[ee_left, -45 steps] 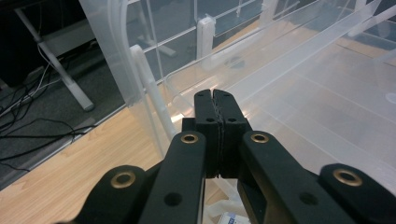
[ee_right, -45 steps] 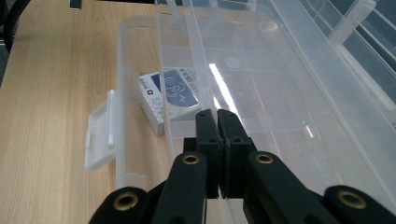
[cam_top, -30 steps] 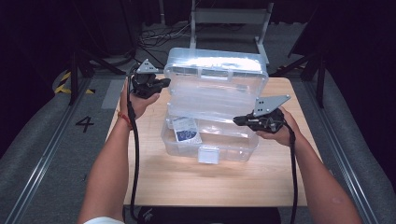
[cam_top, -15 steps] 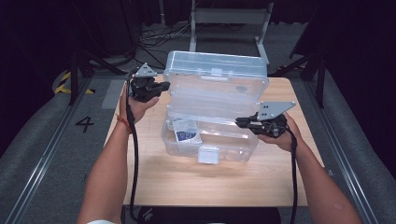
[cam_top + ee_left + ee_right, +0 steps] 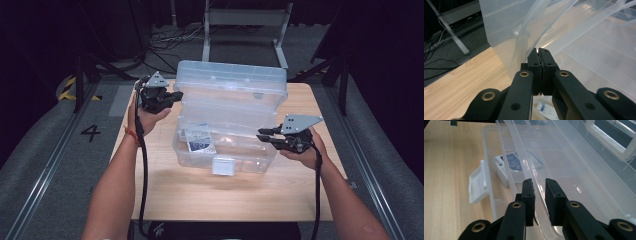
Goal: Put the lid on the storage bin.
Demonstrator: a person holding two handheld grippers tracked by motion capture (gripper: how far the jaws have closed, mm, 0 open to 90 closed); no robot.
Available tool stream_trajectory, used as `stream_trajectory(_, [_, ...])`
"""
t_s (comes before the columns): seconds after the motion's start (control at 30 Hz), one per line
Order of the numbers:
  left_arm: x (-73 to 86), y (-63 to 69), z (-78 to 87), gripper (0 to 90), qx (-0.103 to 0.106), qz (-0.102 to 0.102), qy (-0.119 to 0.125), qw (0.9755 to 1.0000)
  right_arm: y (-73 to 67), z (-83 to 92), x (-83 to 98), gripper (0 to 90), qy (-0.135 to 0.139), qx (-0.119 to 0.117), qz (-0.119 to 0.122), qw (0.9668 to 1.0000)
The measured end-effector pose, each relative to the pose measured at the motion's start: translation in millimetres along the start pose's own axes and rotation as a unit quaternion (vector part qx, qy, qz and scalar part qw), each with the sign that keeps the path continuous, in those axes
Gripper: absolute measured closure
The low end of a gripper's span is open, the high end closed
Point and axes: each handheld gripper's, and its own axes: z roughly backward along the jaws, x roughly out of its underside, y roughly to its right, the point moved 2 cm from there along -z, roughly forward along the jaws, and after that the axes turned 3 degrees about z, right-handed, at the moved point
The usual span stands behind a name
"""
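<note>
A clear plastic storage box stands open on the wooden table, its lid upright at the back. A small white and blue carton lies inside. My left gripper is shut, its tips against the lid's left edge; I cannot tell whether that edge is pinched. My right gripper is at the box's right end. Its jaws have just been opening, with a clear plastic rim loose between them.
The box's white latch hangs open at its front. A metal frame and cables lie on the floor beyond the table. Bare wood lies in front of the box and to both sides.
My right gripper has slid a little toward the table's front and down along the box's right end, and its jaws have parted. The left gripper and lid stay put.
</note>
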Motion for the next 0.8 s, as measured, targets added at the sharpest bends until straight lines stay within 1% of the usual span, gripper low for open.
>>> stream_trajectory(0.07, [1.7, 1.9, 1.5, 88.5, 0.000, -0.005, -0.005, 1.0000, -0.5, 3.0, 4.7, 74.3, 0.003, 0.007, -0.007, 0.9999])
stream_trajectory(0.13, [2.9, 3.4, 2.7, 88.6, 0.000, -0.009, -0.008, 0.9999, -1.2, 7.9, 8.8, 74.0, 0.018, 0.002, -0.019, 0.9997])
stream_trajectory(0.2, [4.2, 5.5, 4.5, 88.6, 0.001, -0.011, -0.008, 0.9999, -2.5, 12.7, 10.6, 72.8, 0.023, 0.008, -0.022, 0.9995])
stream_trajectory(0.27, [5.5, 7.6, 7.2, 88.6, 0.005, -0.011, -0.004, 0.9999, -4.4, 18.0, 11.9, 70.9, 0.024, 0.012, -0.020, 0.9994])
stream_trajectory(0.3, [6.4, 8.5, 8.6, 88.6, 0.007, -0.009, -0.004, 0.9999, -5.3, 20.3, 12.6, 70.9, 0.024, 0.013, -0.021, 0.9994])
stream_trajectory(0.33, [6.9, 8.6, 9.4, 88.6, 0.008, -0.014, -0.003, 0.9999, -6.1, 22.2, 13.4, 70.5, 0.025, 0.012, -0.022, 0.9994])
stream_trajectory(0.37, [8.0, 9.9, 10.0, 88.6, 0.009, -0.013, -0.002, 0.9999, -6.7, 23.4, 13.9, 69.3, 0.026, 0.011, -0.022, 0.9994])
stream_trajectory(0.4, [8.9, 10.5, 10.8, 88.6, 0.009, -0.018, -0.004, 0.9998, -7.1, 25.1, 14.6, 68.1, 0.025, 0.014, -0.023, 0.9993])
stream_trajectory(0.5, [13.0, 13.7, 12.1, 88.9, 0.012, -0.019, -0.006, 0.9997, -8.9, 29.6, 16.6, 65.0, 0.025, 0.016, -0.027, 0.9992])
stream_trajectory(0.53, [14.4, 14.4, 12.7, 88.9, 0.012, -0.024, -0.009, 0.9996, -9.5, 30.1, 17.0, 64.3, 0.025, 0.016, -0.028, 0.9992])
stream_trajectory(0.6, [17.8, 16.6, 13.8, 89.0, 0.014, -0.025, -0.013, 0.9995, -11.3, 31.8, 17.8, 62.1, 0.022, 0.019, -0.027, 0.9992])
stream_trajectory(0.7, [22.1, 19.4, 14.9, 89.2, 0.012, -0.036, -0.019, 0.9991, -12.9, 33.6, 19.8, 58.0, 0.021, 0.019, -0.029, 0.9992])
stream_trajectory(0.73, [23.9, 20.7, 15.6, 89.3, 0.010, -0.045, -0.023, 0.9987, -13.2, 33.9, 20.4, 56.1, 0.018, 0.022, -0.031, 0.9991])
stream_trajectory(0.77, [25.0, 21.8, 15.7, 89.5, 0.010, -0.046, -0.025, 0.9986, -13.4, 33.9, 21.8, 55.6, 0.008, 0.027, -0.032, 0.9991])
stream_trajectory(0.8, [26.9, 22.7, 16.3, 89.5, 0.011, -0.048, -0.030, 0.9983, -14.0, 34.1, 22.8, 55.3, 0.005, 0.028, -0.034, 0.9990])
